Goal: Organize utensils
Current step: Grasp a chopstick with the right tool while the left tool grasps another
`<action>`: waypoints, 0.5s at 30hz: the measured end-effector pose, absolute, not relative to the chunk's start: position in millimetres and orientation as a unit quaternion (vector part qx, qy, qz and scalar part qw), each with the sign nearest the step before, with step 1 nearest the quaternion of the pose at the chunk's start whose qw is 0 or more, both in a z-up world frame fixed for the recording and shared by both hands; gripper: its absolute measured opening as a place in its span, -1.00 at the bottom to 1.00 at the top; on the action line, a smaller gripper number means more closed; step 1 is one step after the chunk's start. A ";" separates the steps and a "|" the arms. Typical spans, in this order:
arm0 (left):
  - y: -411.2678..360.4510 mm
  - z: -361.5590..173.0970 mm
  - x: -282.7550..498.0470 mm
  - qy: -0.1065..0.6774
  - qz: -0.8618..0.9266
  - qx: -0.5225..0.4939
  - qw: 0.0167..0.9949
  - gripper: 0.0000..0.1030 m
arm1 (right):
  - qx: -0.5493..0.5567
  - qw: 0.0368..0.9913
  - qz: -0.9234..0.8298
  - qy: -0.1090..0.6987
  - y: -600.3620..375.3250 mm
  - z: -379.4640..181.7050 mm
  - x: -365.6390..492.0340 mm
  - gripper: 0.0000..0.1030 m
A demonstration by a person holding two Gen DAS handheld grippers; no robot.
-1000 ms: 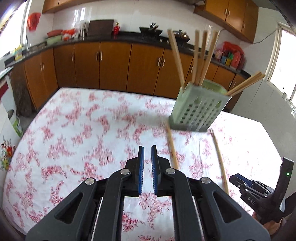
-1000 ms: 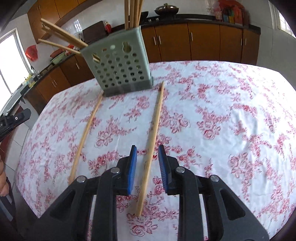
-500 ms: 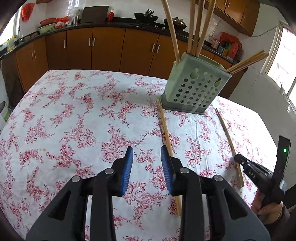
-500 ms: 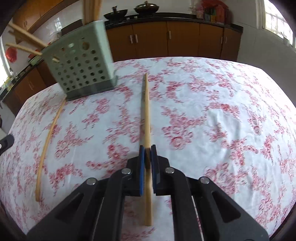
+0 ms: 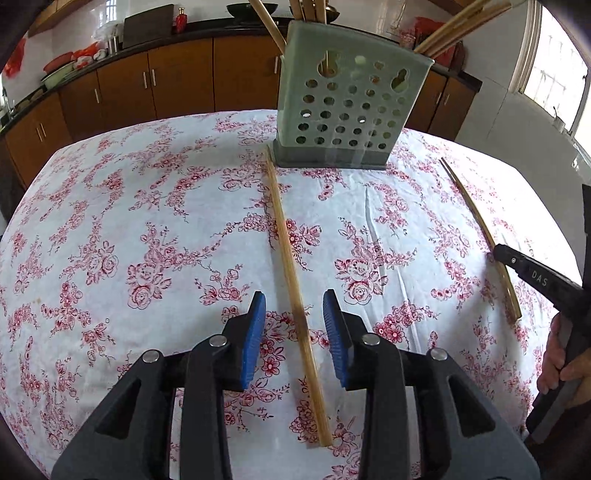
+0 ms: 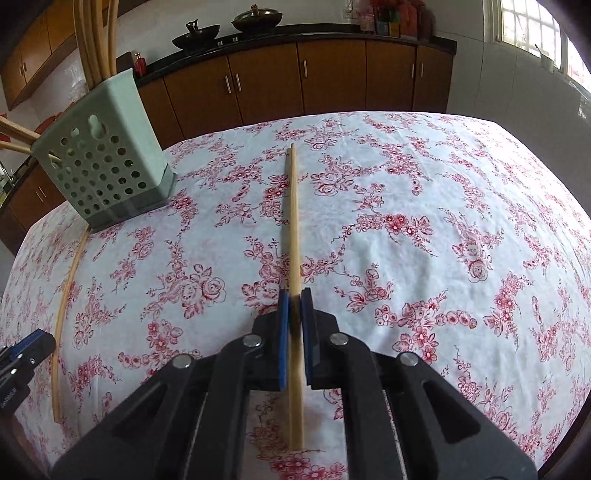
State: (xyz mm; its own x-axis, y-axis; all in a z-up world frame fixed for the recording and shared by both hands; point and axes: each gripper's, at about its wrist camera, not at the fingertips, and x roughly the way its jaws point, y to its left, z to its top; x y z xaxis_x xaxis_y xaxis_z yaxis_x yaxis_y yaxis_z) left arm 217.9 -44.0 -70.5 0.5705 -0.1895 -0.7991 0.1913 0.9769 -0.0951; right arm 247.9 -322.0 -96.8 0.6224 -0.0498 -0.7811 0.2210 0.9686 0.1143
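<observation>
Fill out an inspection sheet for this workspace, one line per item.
Surface: floral tablecloth, creased.
Job's things: green holder upright, with chopsticks inside; two loose chopsticks, left chopstick and right chopstick.
Clutter: nothing seen.
Grippers: left gripper open astride the left chopstick, jaws having just been opening; right gripper shut on the right chopstick.
Cables: nothing seen.
Surroundings: wooden cabinets, pots on counter, window.

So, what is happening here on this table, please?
A person is tidying chopsticks into the green holder with a claw in each hand. The right claw is shut on one chopstick. The left claw has just been opening and straddles the other chopstick, which lies on the floral cloth, pads not touching it. Several chopsticks already stand in the holder.
</observation>
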 end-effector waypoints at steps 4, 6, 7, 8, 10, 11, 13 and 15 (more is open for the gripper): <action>-43.8 -75.3 219.8 0.444 -0.084 0.016 0.892 -0.84 | 0.099 0.895 -0.068 0.430 -316.6 -97.3 250.8 -0.84; -36.4 -75.4 224.7 0.445 -0.077 0.008 0.892 -0.85 | 0.096 0.896 -0.060 0.430 -310.8 -97.9 254.6 -0.84; -30.4 -75.1 228.6 0.445 -0.071 0.007 0.893 -0.85 | 0.094 0.896 -0.054 0.430 -308.1 -98.1 255.7 -0.84; -26.3 -74.9 232.5 0.445 -0.065 0.006 0.893 -0.85 | 0.091 0.897 -0.049 0.430 -304.4 -98.5 257.6 -0.84; -10.4 -74.7 242.9 0.445 -0.047 -0.003 0.894 -0.85 | 0.084 0.898 -0.039 0.430 -296.0 -98.6 261.1 -0.84; -4.0 -74.9 246.8 0.445 -0.041 -0.007 0.895 -0.85 | 0.082 0.899 -0.034 0.430 -291.9 -98.4 262.6 -0.84; 7.8 -75.1 255.8 0.443 -0.029 -0.012 0.896 -0.85 | 0.077 0.900 -0.027 0.429 -285.8 -98.8 266.8 -0.84; 18.5 -75.6 264.2 0.440 -0.017 -0.013 0.898 -0.85 | 0.070 0.902 -0.024 0.426 -281.1 -98.3 271.2 -0.84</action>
State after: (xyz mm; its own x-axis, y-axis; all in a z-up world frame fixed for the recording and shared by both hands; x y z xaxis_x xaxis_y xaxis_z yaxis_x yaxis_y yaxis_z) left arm 264.2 18.5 -75.6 0.6126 -0.0426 -0.7893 0.0200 0.9991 -0.0384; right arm 271.2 -281.1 -98.3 0.6363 0.0161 -0.7712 0.1029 0.9891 0.1055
